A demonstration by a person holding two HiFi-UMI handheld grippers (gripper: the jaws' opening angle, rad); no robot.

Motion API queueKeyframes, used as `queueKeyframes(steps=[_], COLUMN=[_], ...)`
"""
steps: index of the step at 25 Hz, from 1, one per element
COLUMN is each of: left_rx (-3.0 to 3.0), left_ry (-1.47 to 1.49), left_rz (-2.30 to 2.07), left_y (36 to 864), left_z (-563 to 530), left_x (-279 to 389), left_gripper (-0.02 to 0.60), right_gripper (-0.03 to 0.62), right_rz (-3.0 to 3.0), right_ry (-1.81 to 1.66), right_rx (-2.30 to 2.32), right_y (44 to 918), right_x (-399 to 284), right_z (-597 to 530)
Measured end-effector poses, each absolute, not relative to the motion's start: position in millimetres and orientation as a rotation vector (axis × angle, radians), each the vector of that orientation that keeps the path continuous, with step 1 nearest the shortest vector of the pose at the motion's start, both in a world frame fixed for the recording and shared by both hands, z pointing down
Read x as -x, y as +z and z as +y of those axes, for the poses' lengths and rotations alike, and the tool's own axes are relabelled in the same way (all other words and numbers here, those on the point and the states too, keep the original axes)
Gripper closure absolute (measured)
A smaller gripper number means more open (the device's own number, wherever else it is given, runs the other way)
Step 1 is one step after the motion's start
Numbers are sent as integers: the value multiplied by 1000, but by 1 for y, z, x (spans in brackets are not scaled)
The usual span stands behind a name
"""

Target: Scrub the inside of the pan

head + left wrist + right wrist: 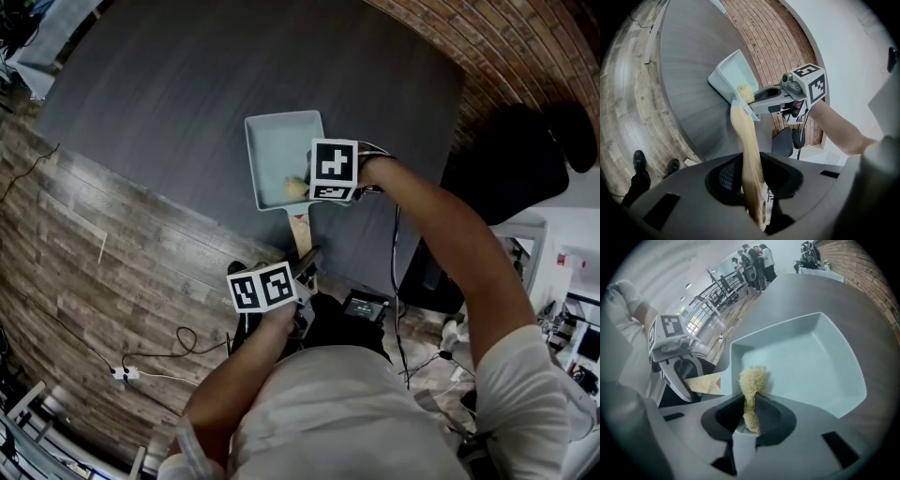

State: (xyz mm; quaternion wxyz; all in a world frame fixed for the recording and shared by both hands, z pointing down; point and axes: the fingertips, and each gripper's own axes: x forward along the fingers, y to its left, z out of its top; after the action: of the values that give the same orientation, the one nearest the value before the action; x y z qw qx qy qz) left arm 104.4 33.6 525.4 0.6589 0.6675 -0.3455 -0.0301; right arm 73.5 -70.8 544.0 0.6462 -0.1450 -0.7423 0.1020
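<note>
My right gripper is clamped on a tan fibrous scrub pad. Its jaws stand narrow, the pad is pinched between them, and its tuft projects past the tips. The tuft sits inside the pale blue square pan, at the wall on the handle side. I cannot tell whether it presses on the surface.

My left gripper is closed on the pan's wooden handle, which runs up between the jaws through the middle of the left gripper view.

In the head view the pan is at frame centre, over the near edge of the dark grey table, with its handle pointing toward the lower edge of the frame. Wood-plank floor fills the left side, a brick wall the upper right, and a black chair stands at the right.
</note>
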Motion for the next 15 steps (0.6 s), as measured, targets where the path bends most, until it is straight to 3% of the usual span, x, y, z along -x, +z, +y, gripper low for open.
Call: queueKeyframes(steps=[15], left_rx=[-1526], left_ry=[-35], left_rz=[-749], left_y=[525], left_z=[34], left_x=[-107], left_gripper=[483], right_gripper=[519], right_rz=[-1707], right_ry=[600], right_rx=[205], right_y=[541], right_x=[-63], right_z=[-71])
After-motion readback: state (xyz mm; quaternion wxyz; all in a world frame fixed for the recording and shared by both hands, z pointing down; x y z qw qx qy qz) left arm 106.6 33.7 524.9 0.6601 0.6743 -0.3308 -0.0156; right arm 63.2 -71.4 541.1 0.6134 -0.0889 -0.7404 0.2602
